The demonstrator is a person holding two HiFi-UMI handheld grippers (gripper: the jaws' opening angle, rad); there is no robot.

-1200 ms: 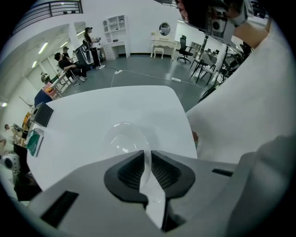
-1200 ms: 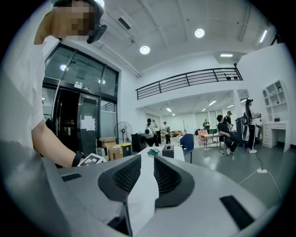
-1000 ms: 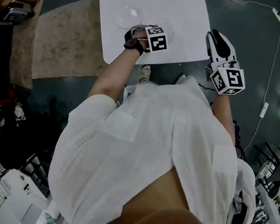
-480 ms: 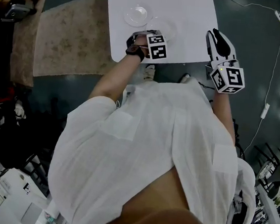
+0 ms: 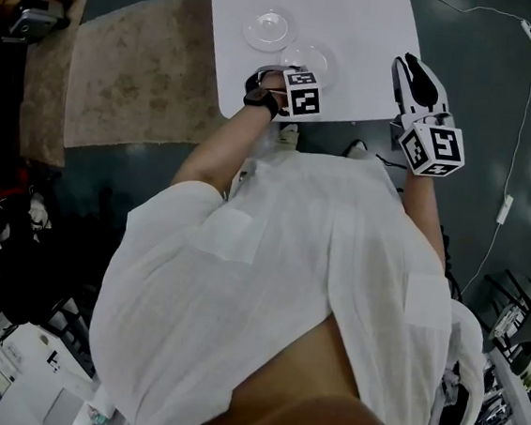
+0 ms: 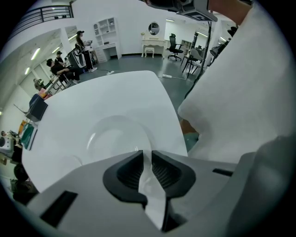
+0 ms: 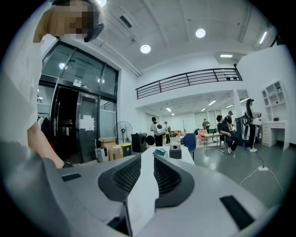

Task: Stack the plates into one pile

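While left tongs [image 6: 147, 157] are opening w/ rim of near clear plate [image 5: 308, 59] at their tips, upper centre of head view, it could slip & skid off bench [image 5: 379, 30] edge; 2nd plate [image 5: 269, 30] sits just up-left; right tongs [image 5: 414, 73] slightly apart, empty.

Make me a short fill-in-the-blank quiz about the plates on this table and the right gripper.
1. The table holds ___ clear plates, the far plate and the near plate.
2. The plates are not yet ___ into one pile.
3. The right gripper has ___ between its jaws.
Missing words: two; stacked; nothing.
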